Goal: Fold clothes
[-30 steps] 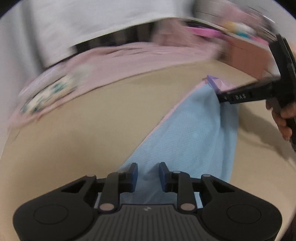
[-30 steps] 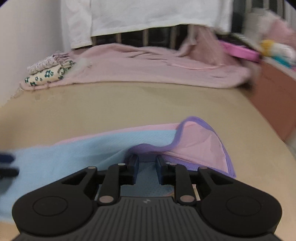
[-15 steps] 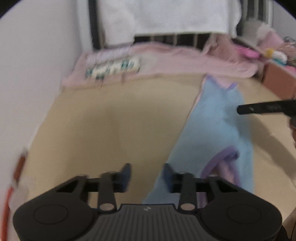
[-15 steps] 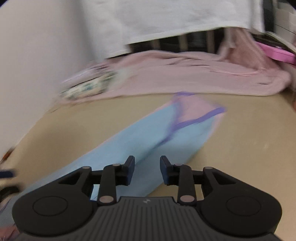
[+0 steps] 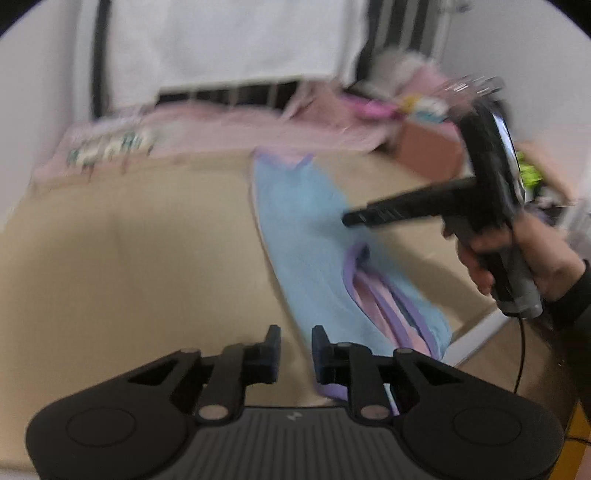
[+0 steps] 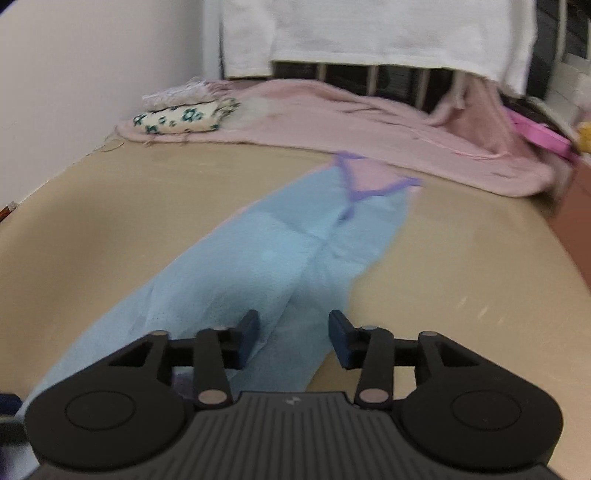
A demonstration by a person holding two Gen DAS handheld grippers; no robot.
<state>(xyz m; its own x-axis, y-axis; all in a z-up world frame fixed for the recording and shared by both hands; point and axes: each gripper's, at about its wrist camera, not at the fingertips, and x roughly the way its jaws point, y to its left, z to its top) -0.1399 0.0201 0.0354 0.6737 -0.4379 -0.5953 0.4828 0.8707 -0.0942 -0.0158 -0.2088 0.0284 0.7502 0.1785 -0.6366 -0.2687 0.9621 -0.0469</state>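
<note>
A light blue garment [image 5: 306,229] with purple trim and pink lining lies stretched out on the beige surface [image 5: 129,240]. My left gripper [image 5: 295,350] hovers at its near end, jaws a narrow gap apart with nothing between them. In the left wrist view a hand [image 5: 517,254] holds my right gripper [image 5: 349,220] side-on above the garment's middle. Seen from the right wrist, the garment [image 6: 266,266] runs away to its purple neckline [image 6: 369,184]. There my right gripper [image 6: 293,338] is open above the cloth and holds nothing.
A pink blanket [image 6: 351,118] lies across the far side, with a stack of folded floral clothes [image 6: 184,114] on its left end. White cloth [image 6: 369,33] hangs behind. A brown box [image 5: 428,147] stands far right. The surface's edge [image 5: 476,339] runs close to the garment's near right.
Both grippers held the garment a second ago and have let go. It now lies flat. The right jaws have widened, the left jaws narrowed, and both grippers have pulled back.
</note>
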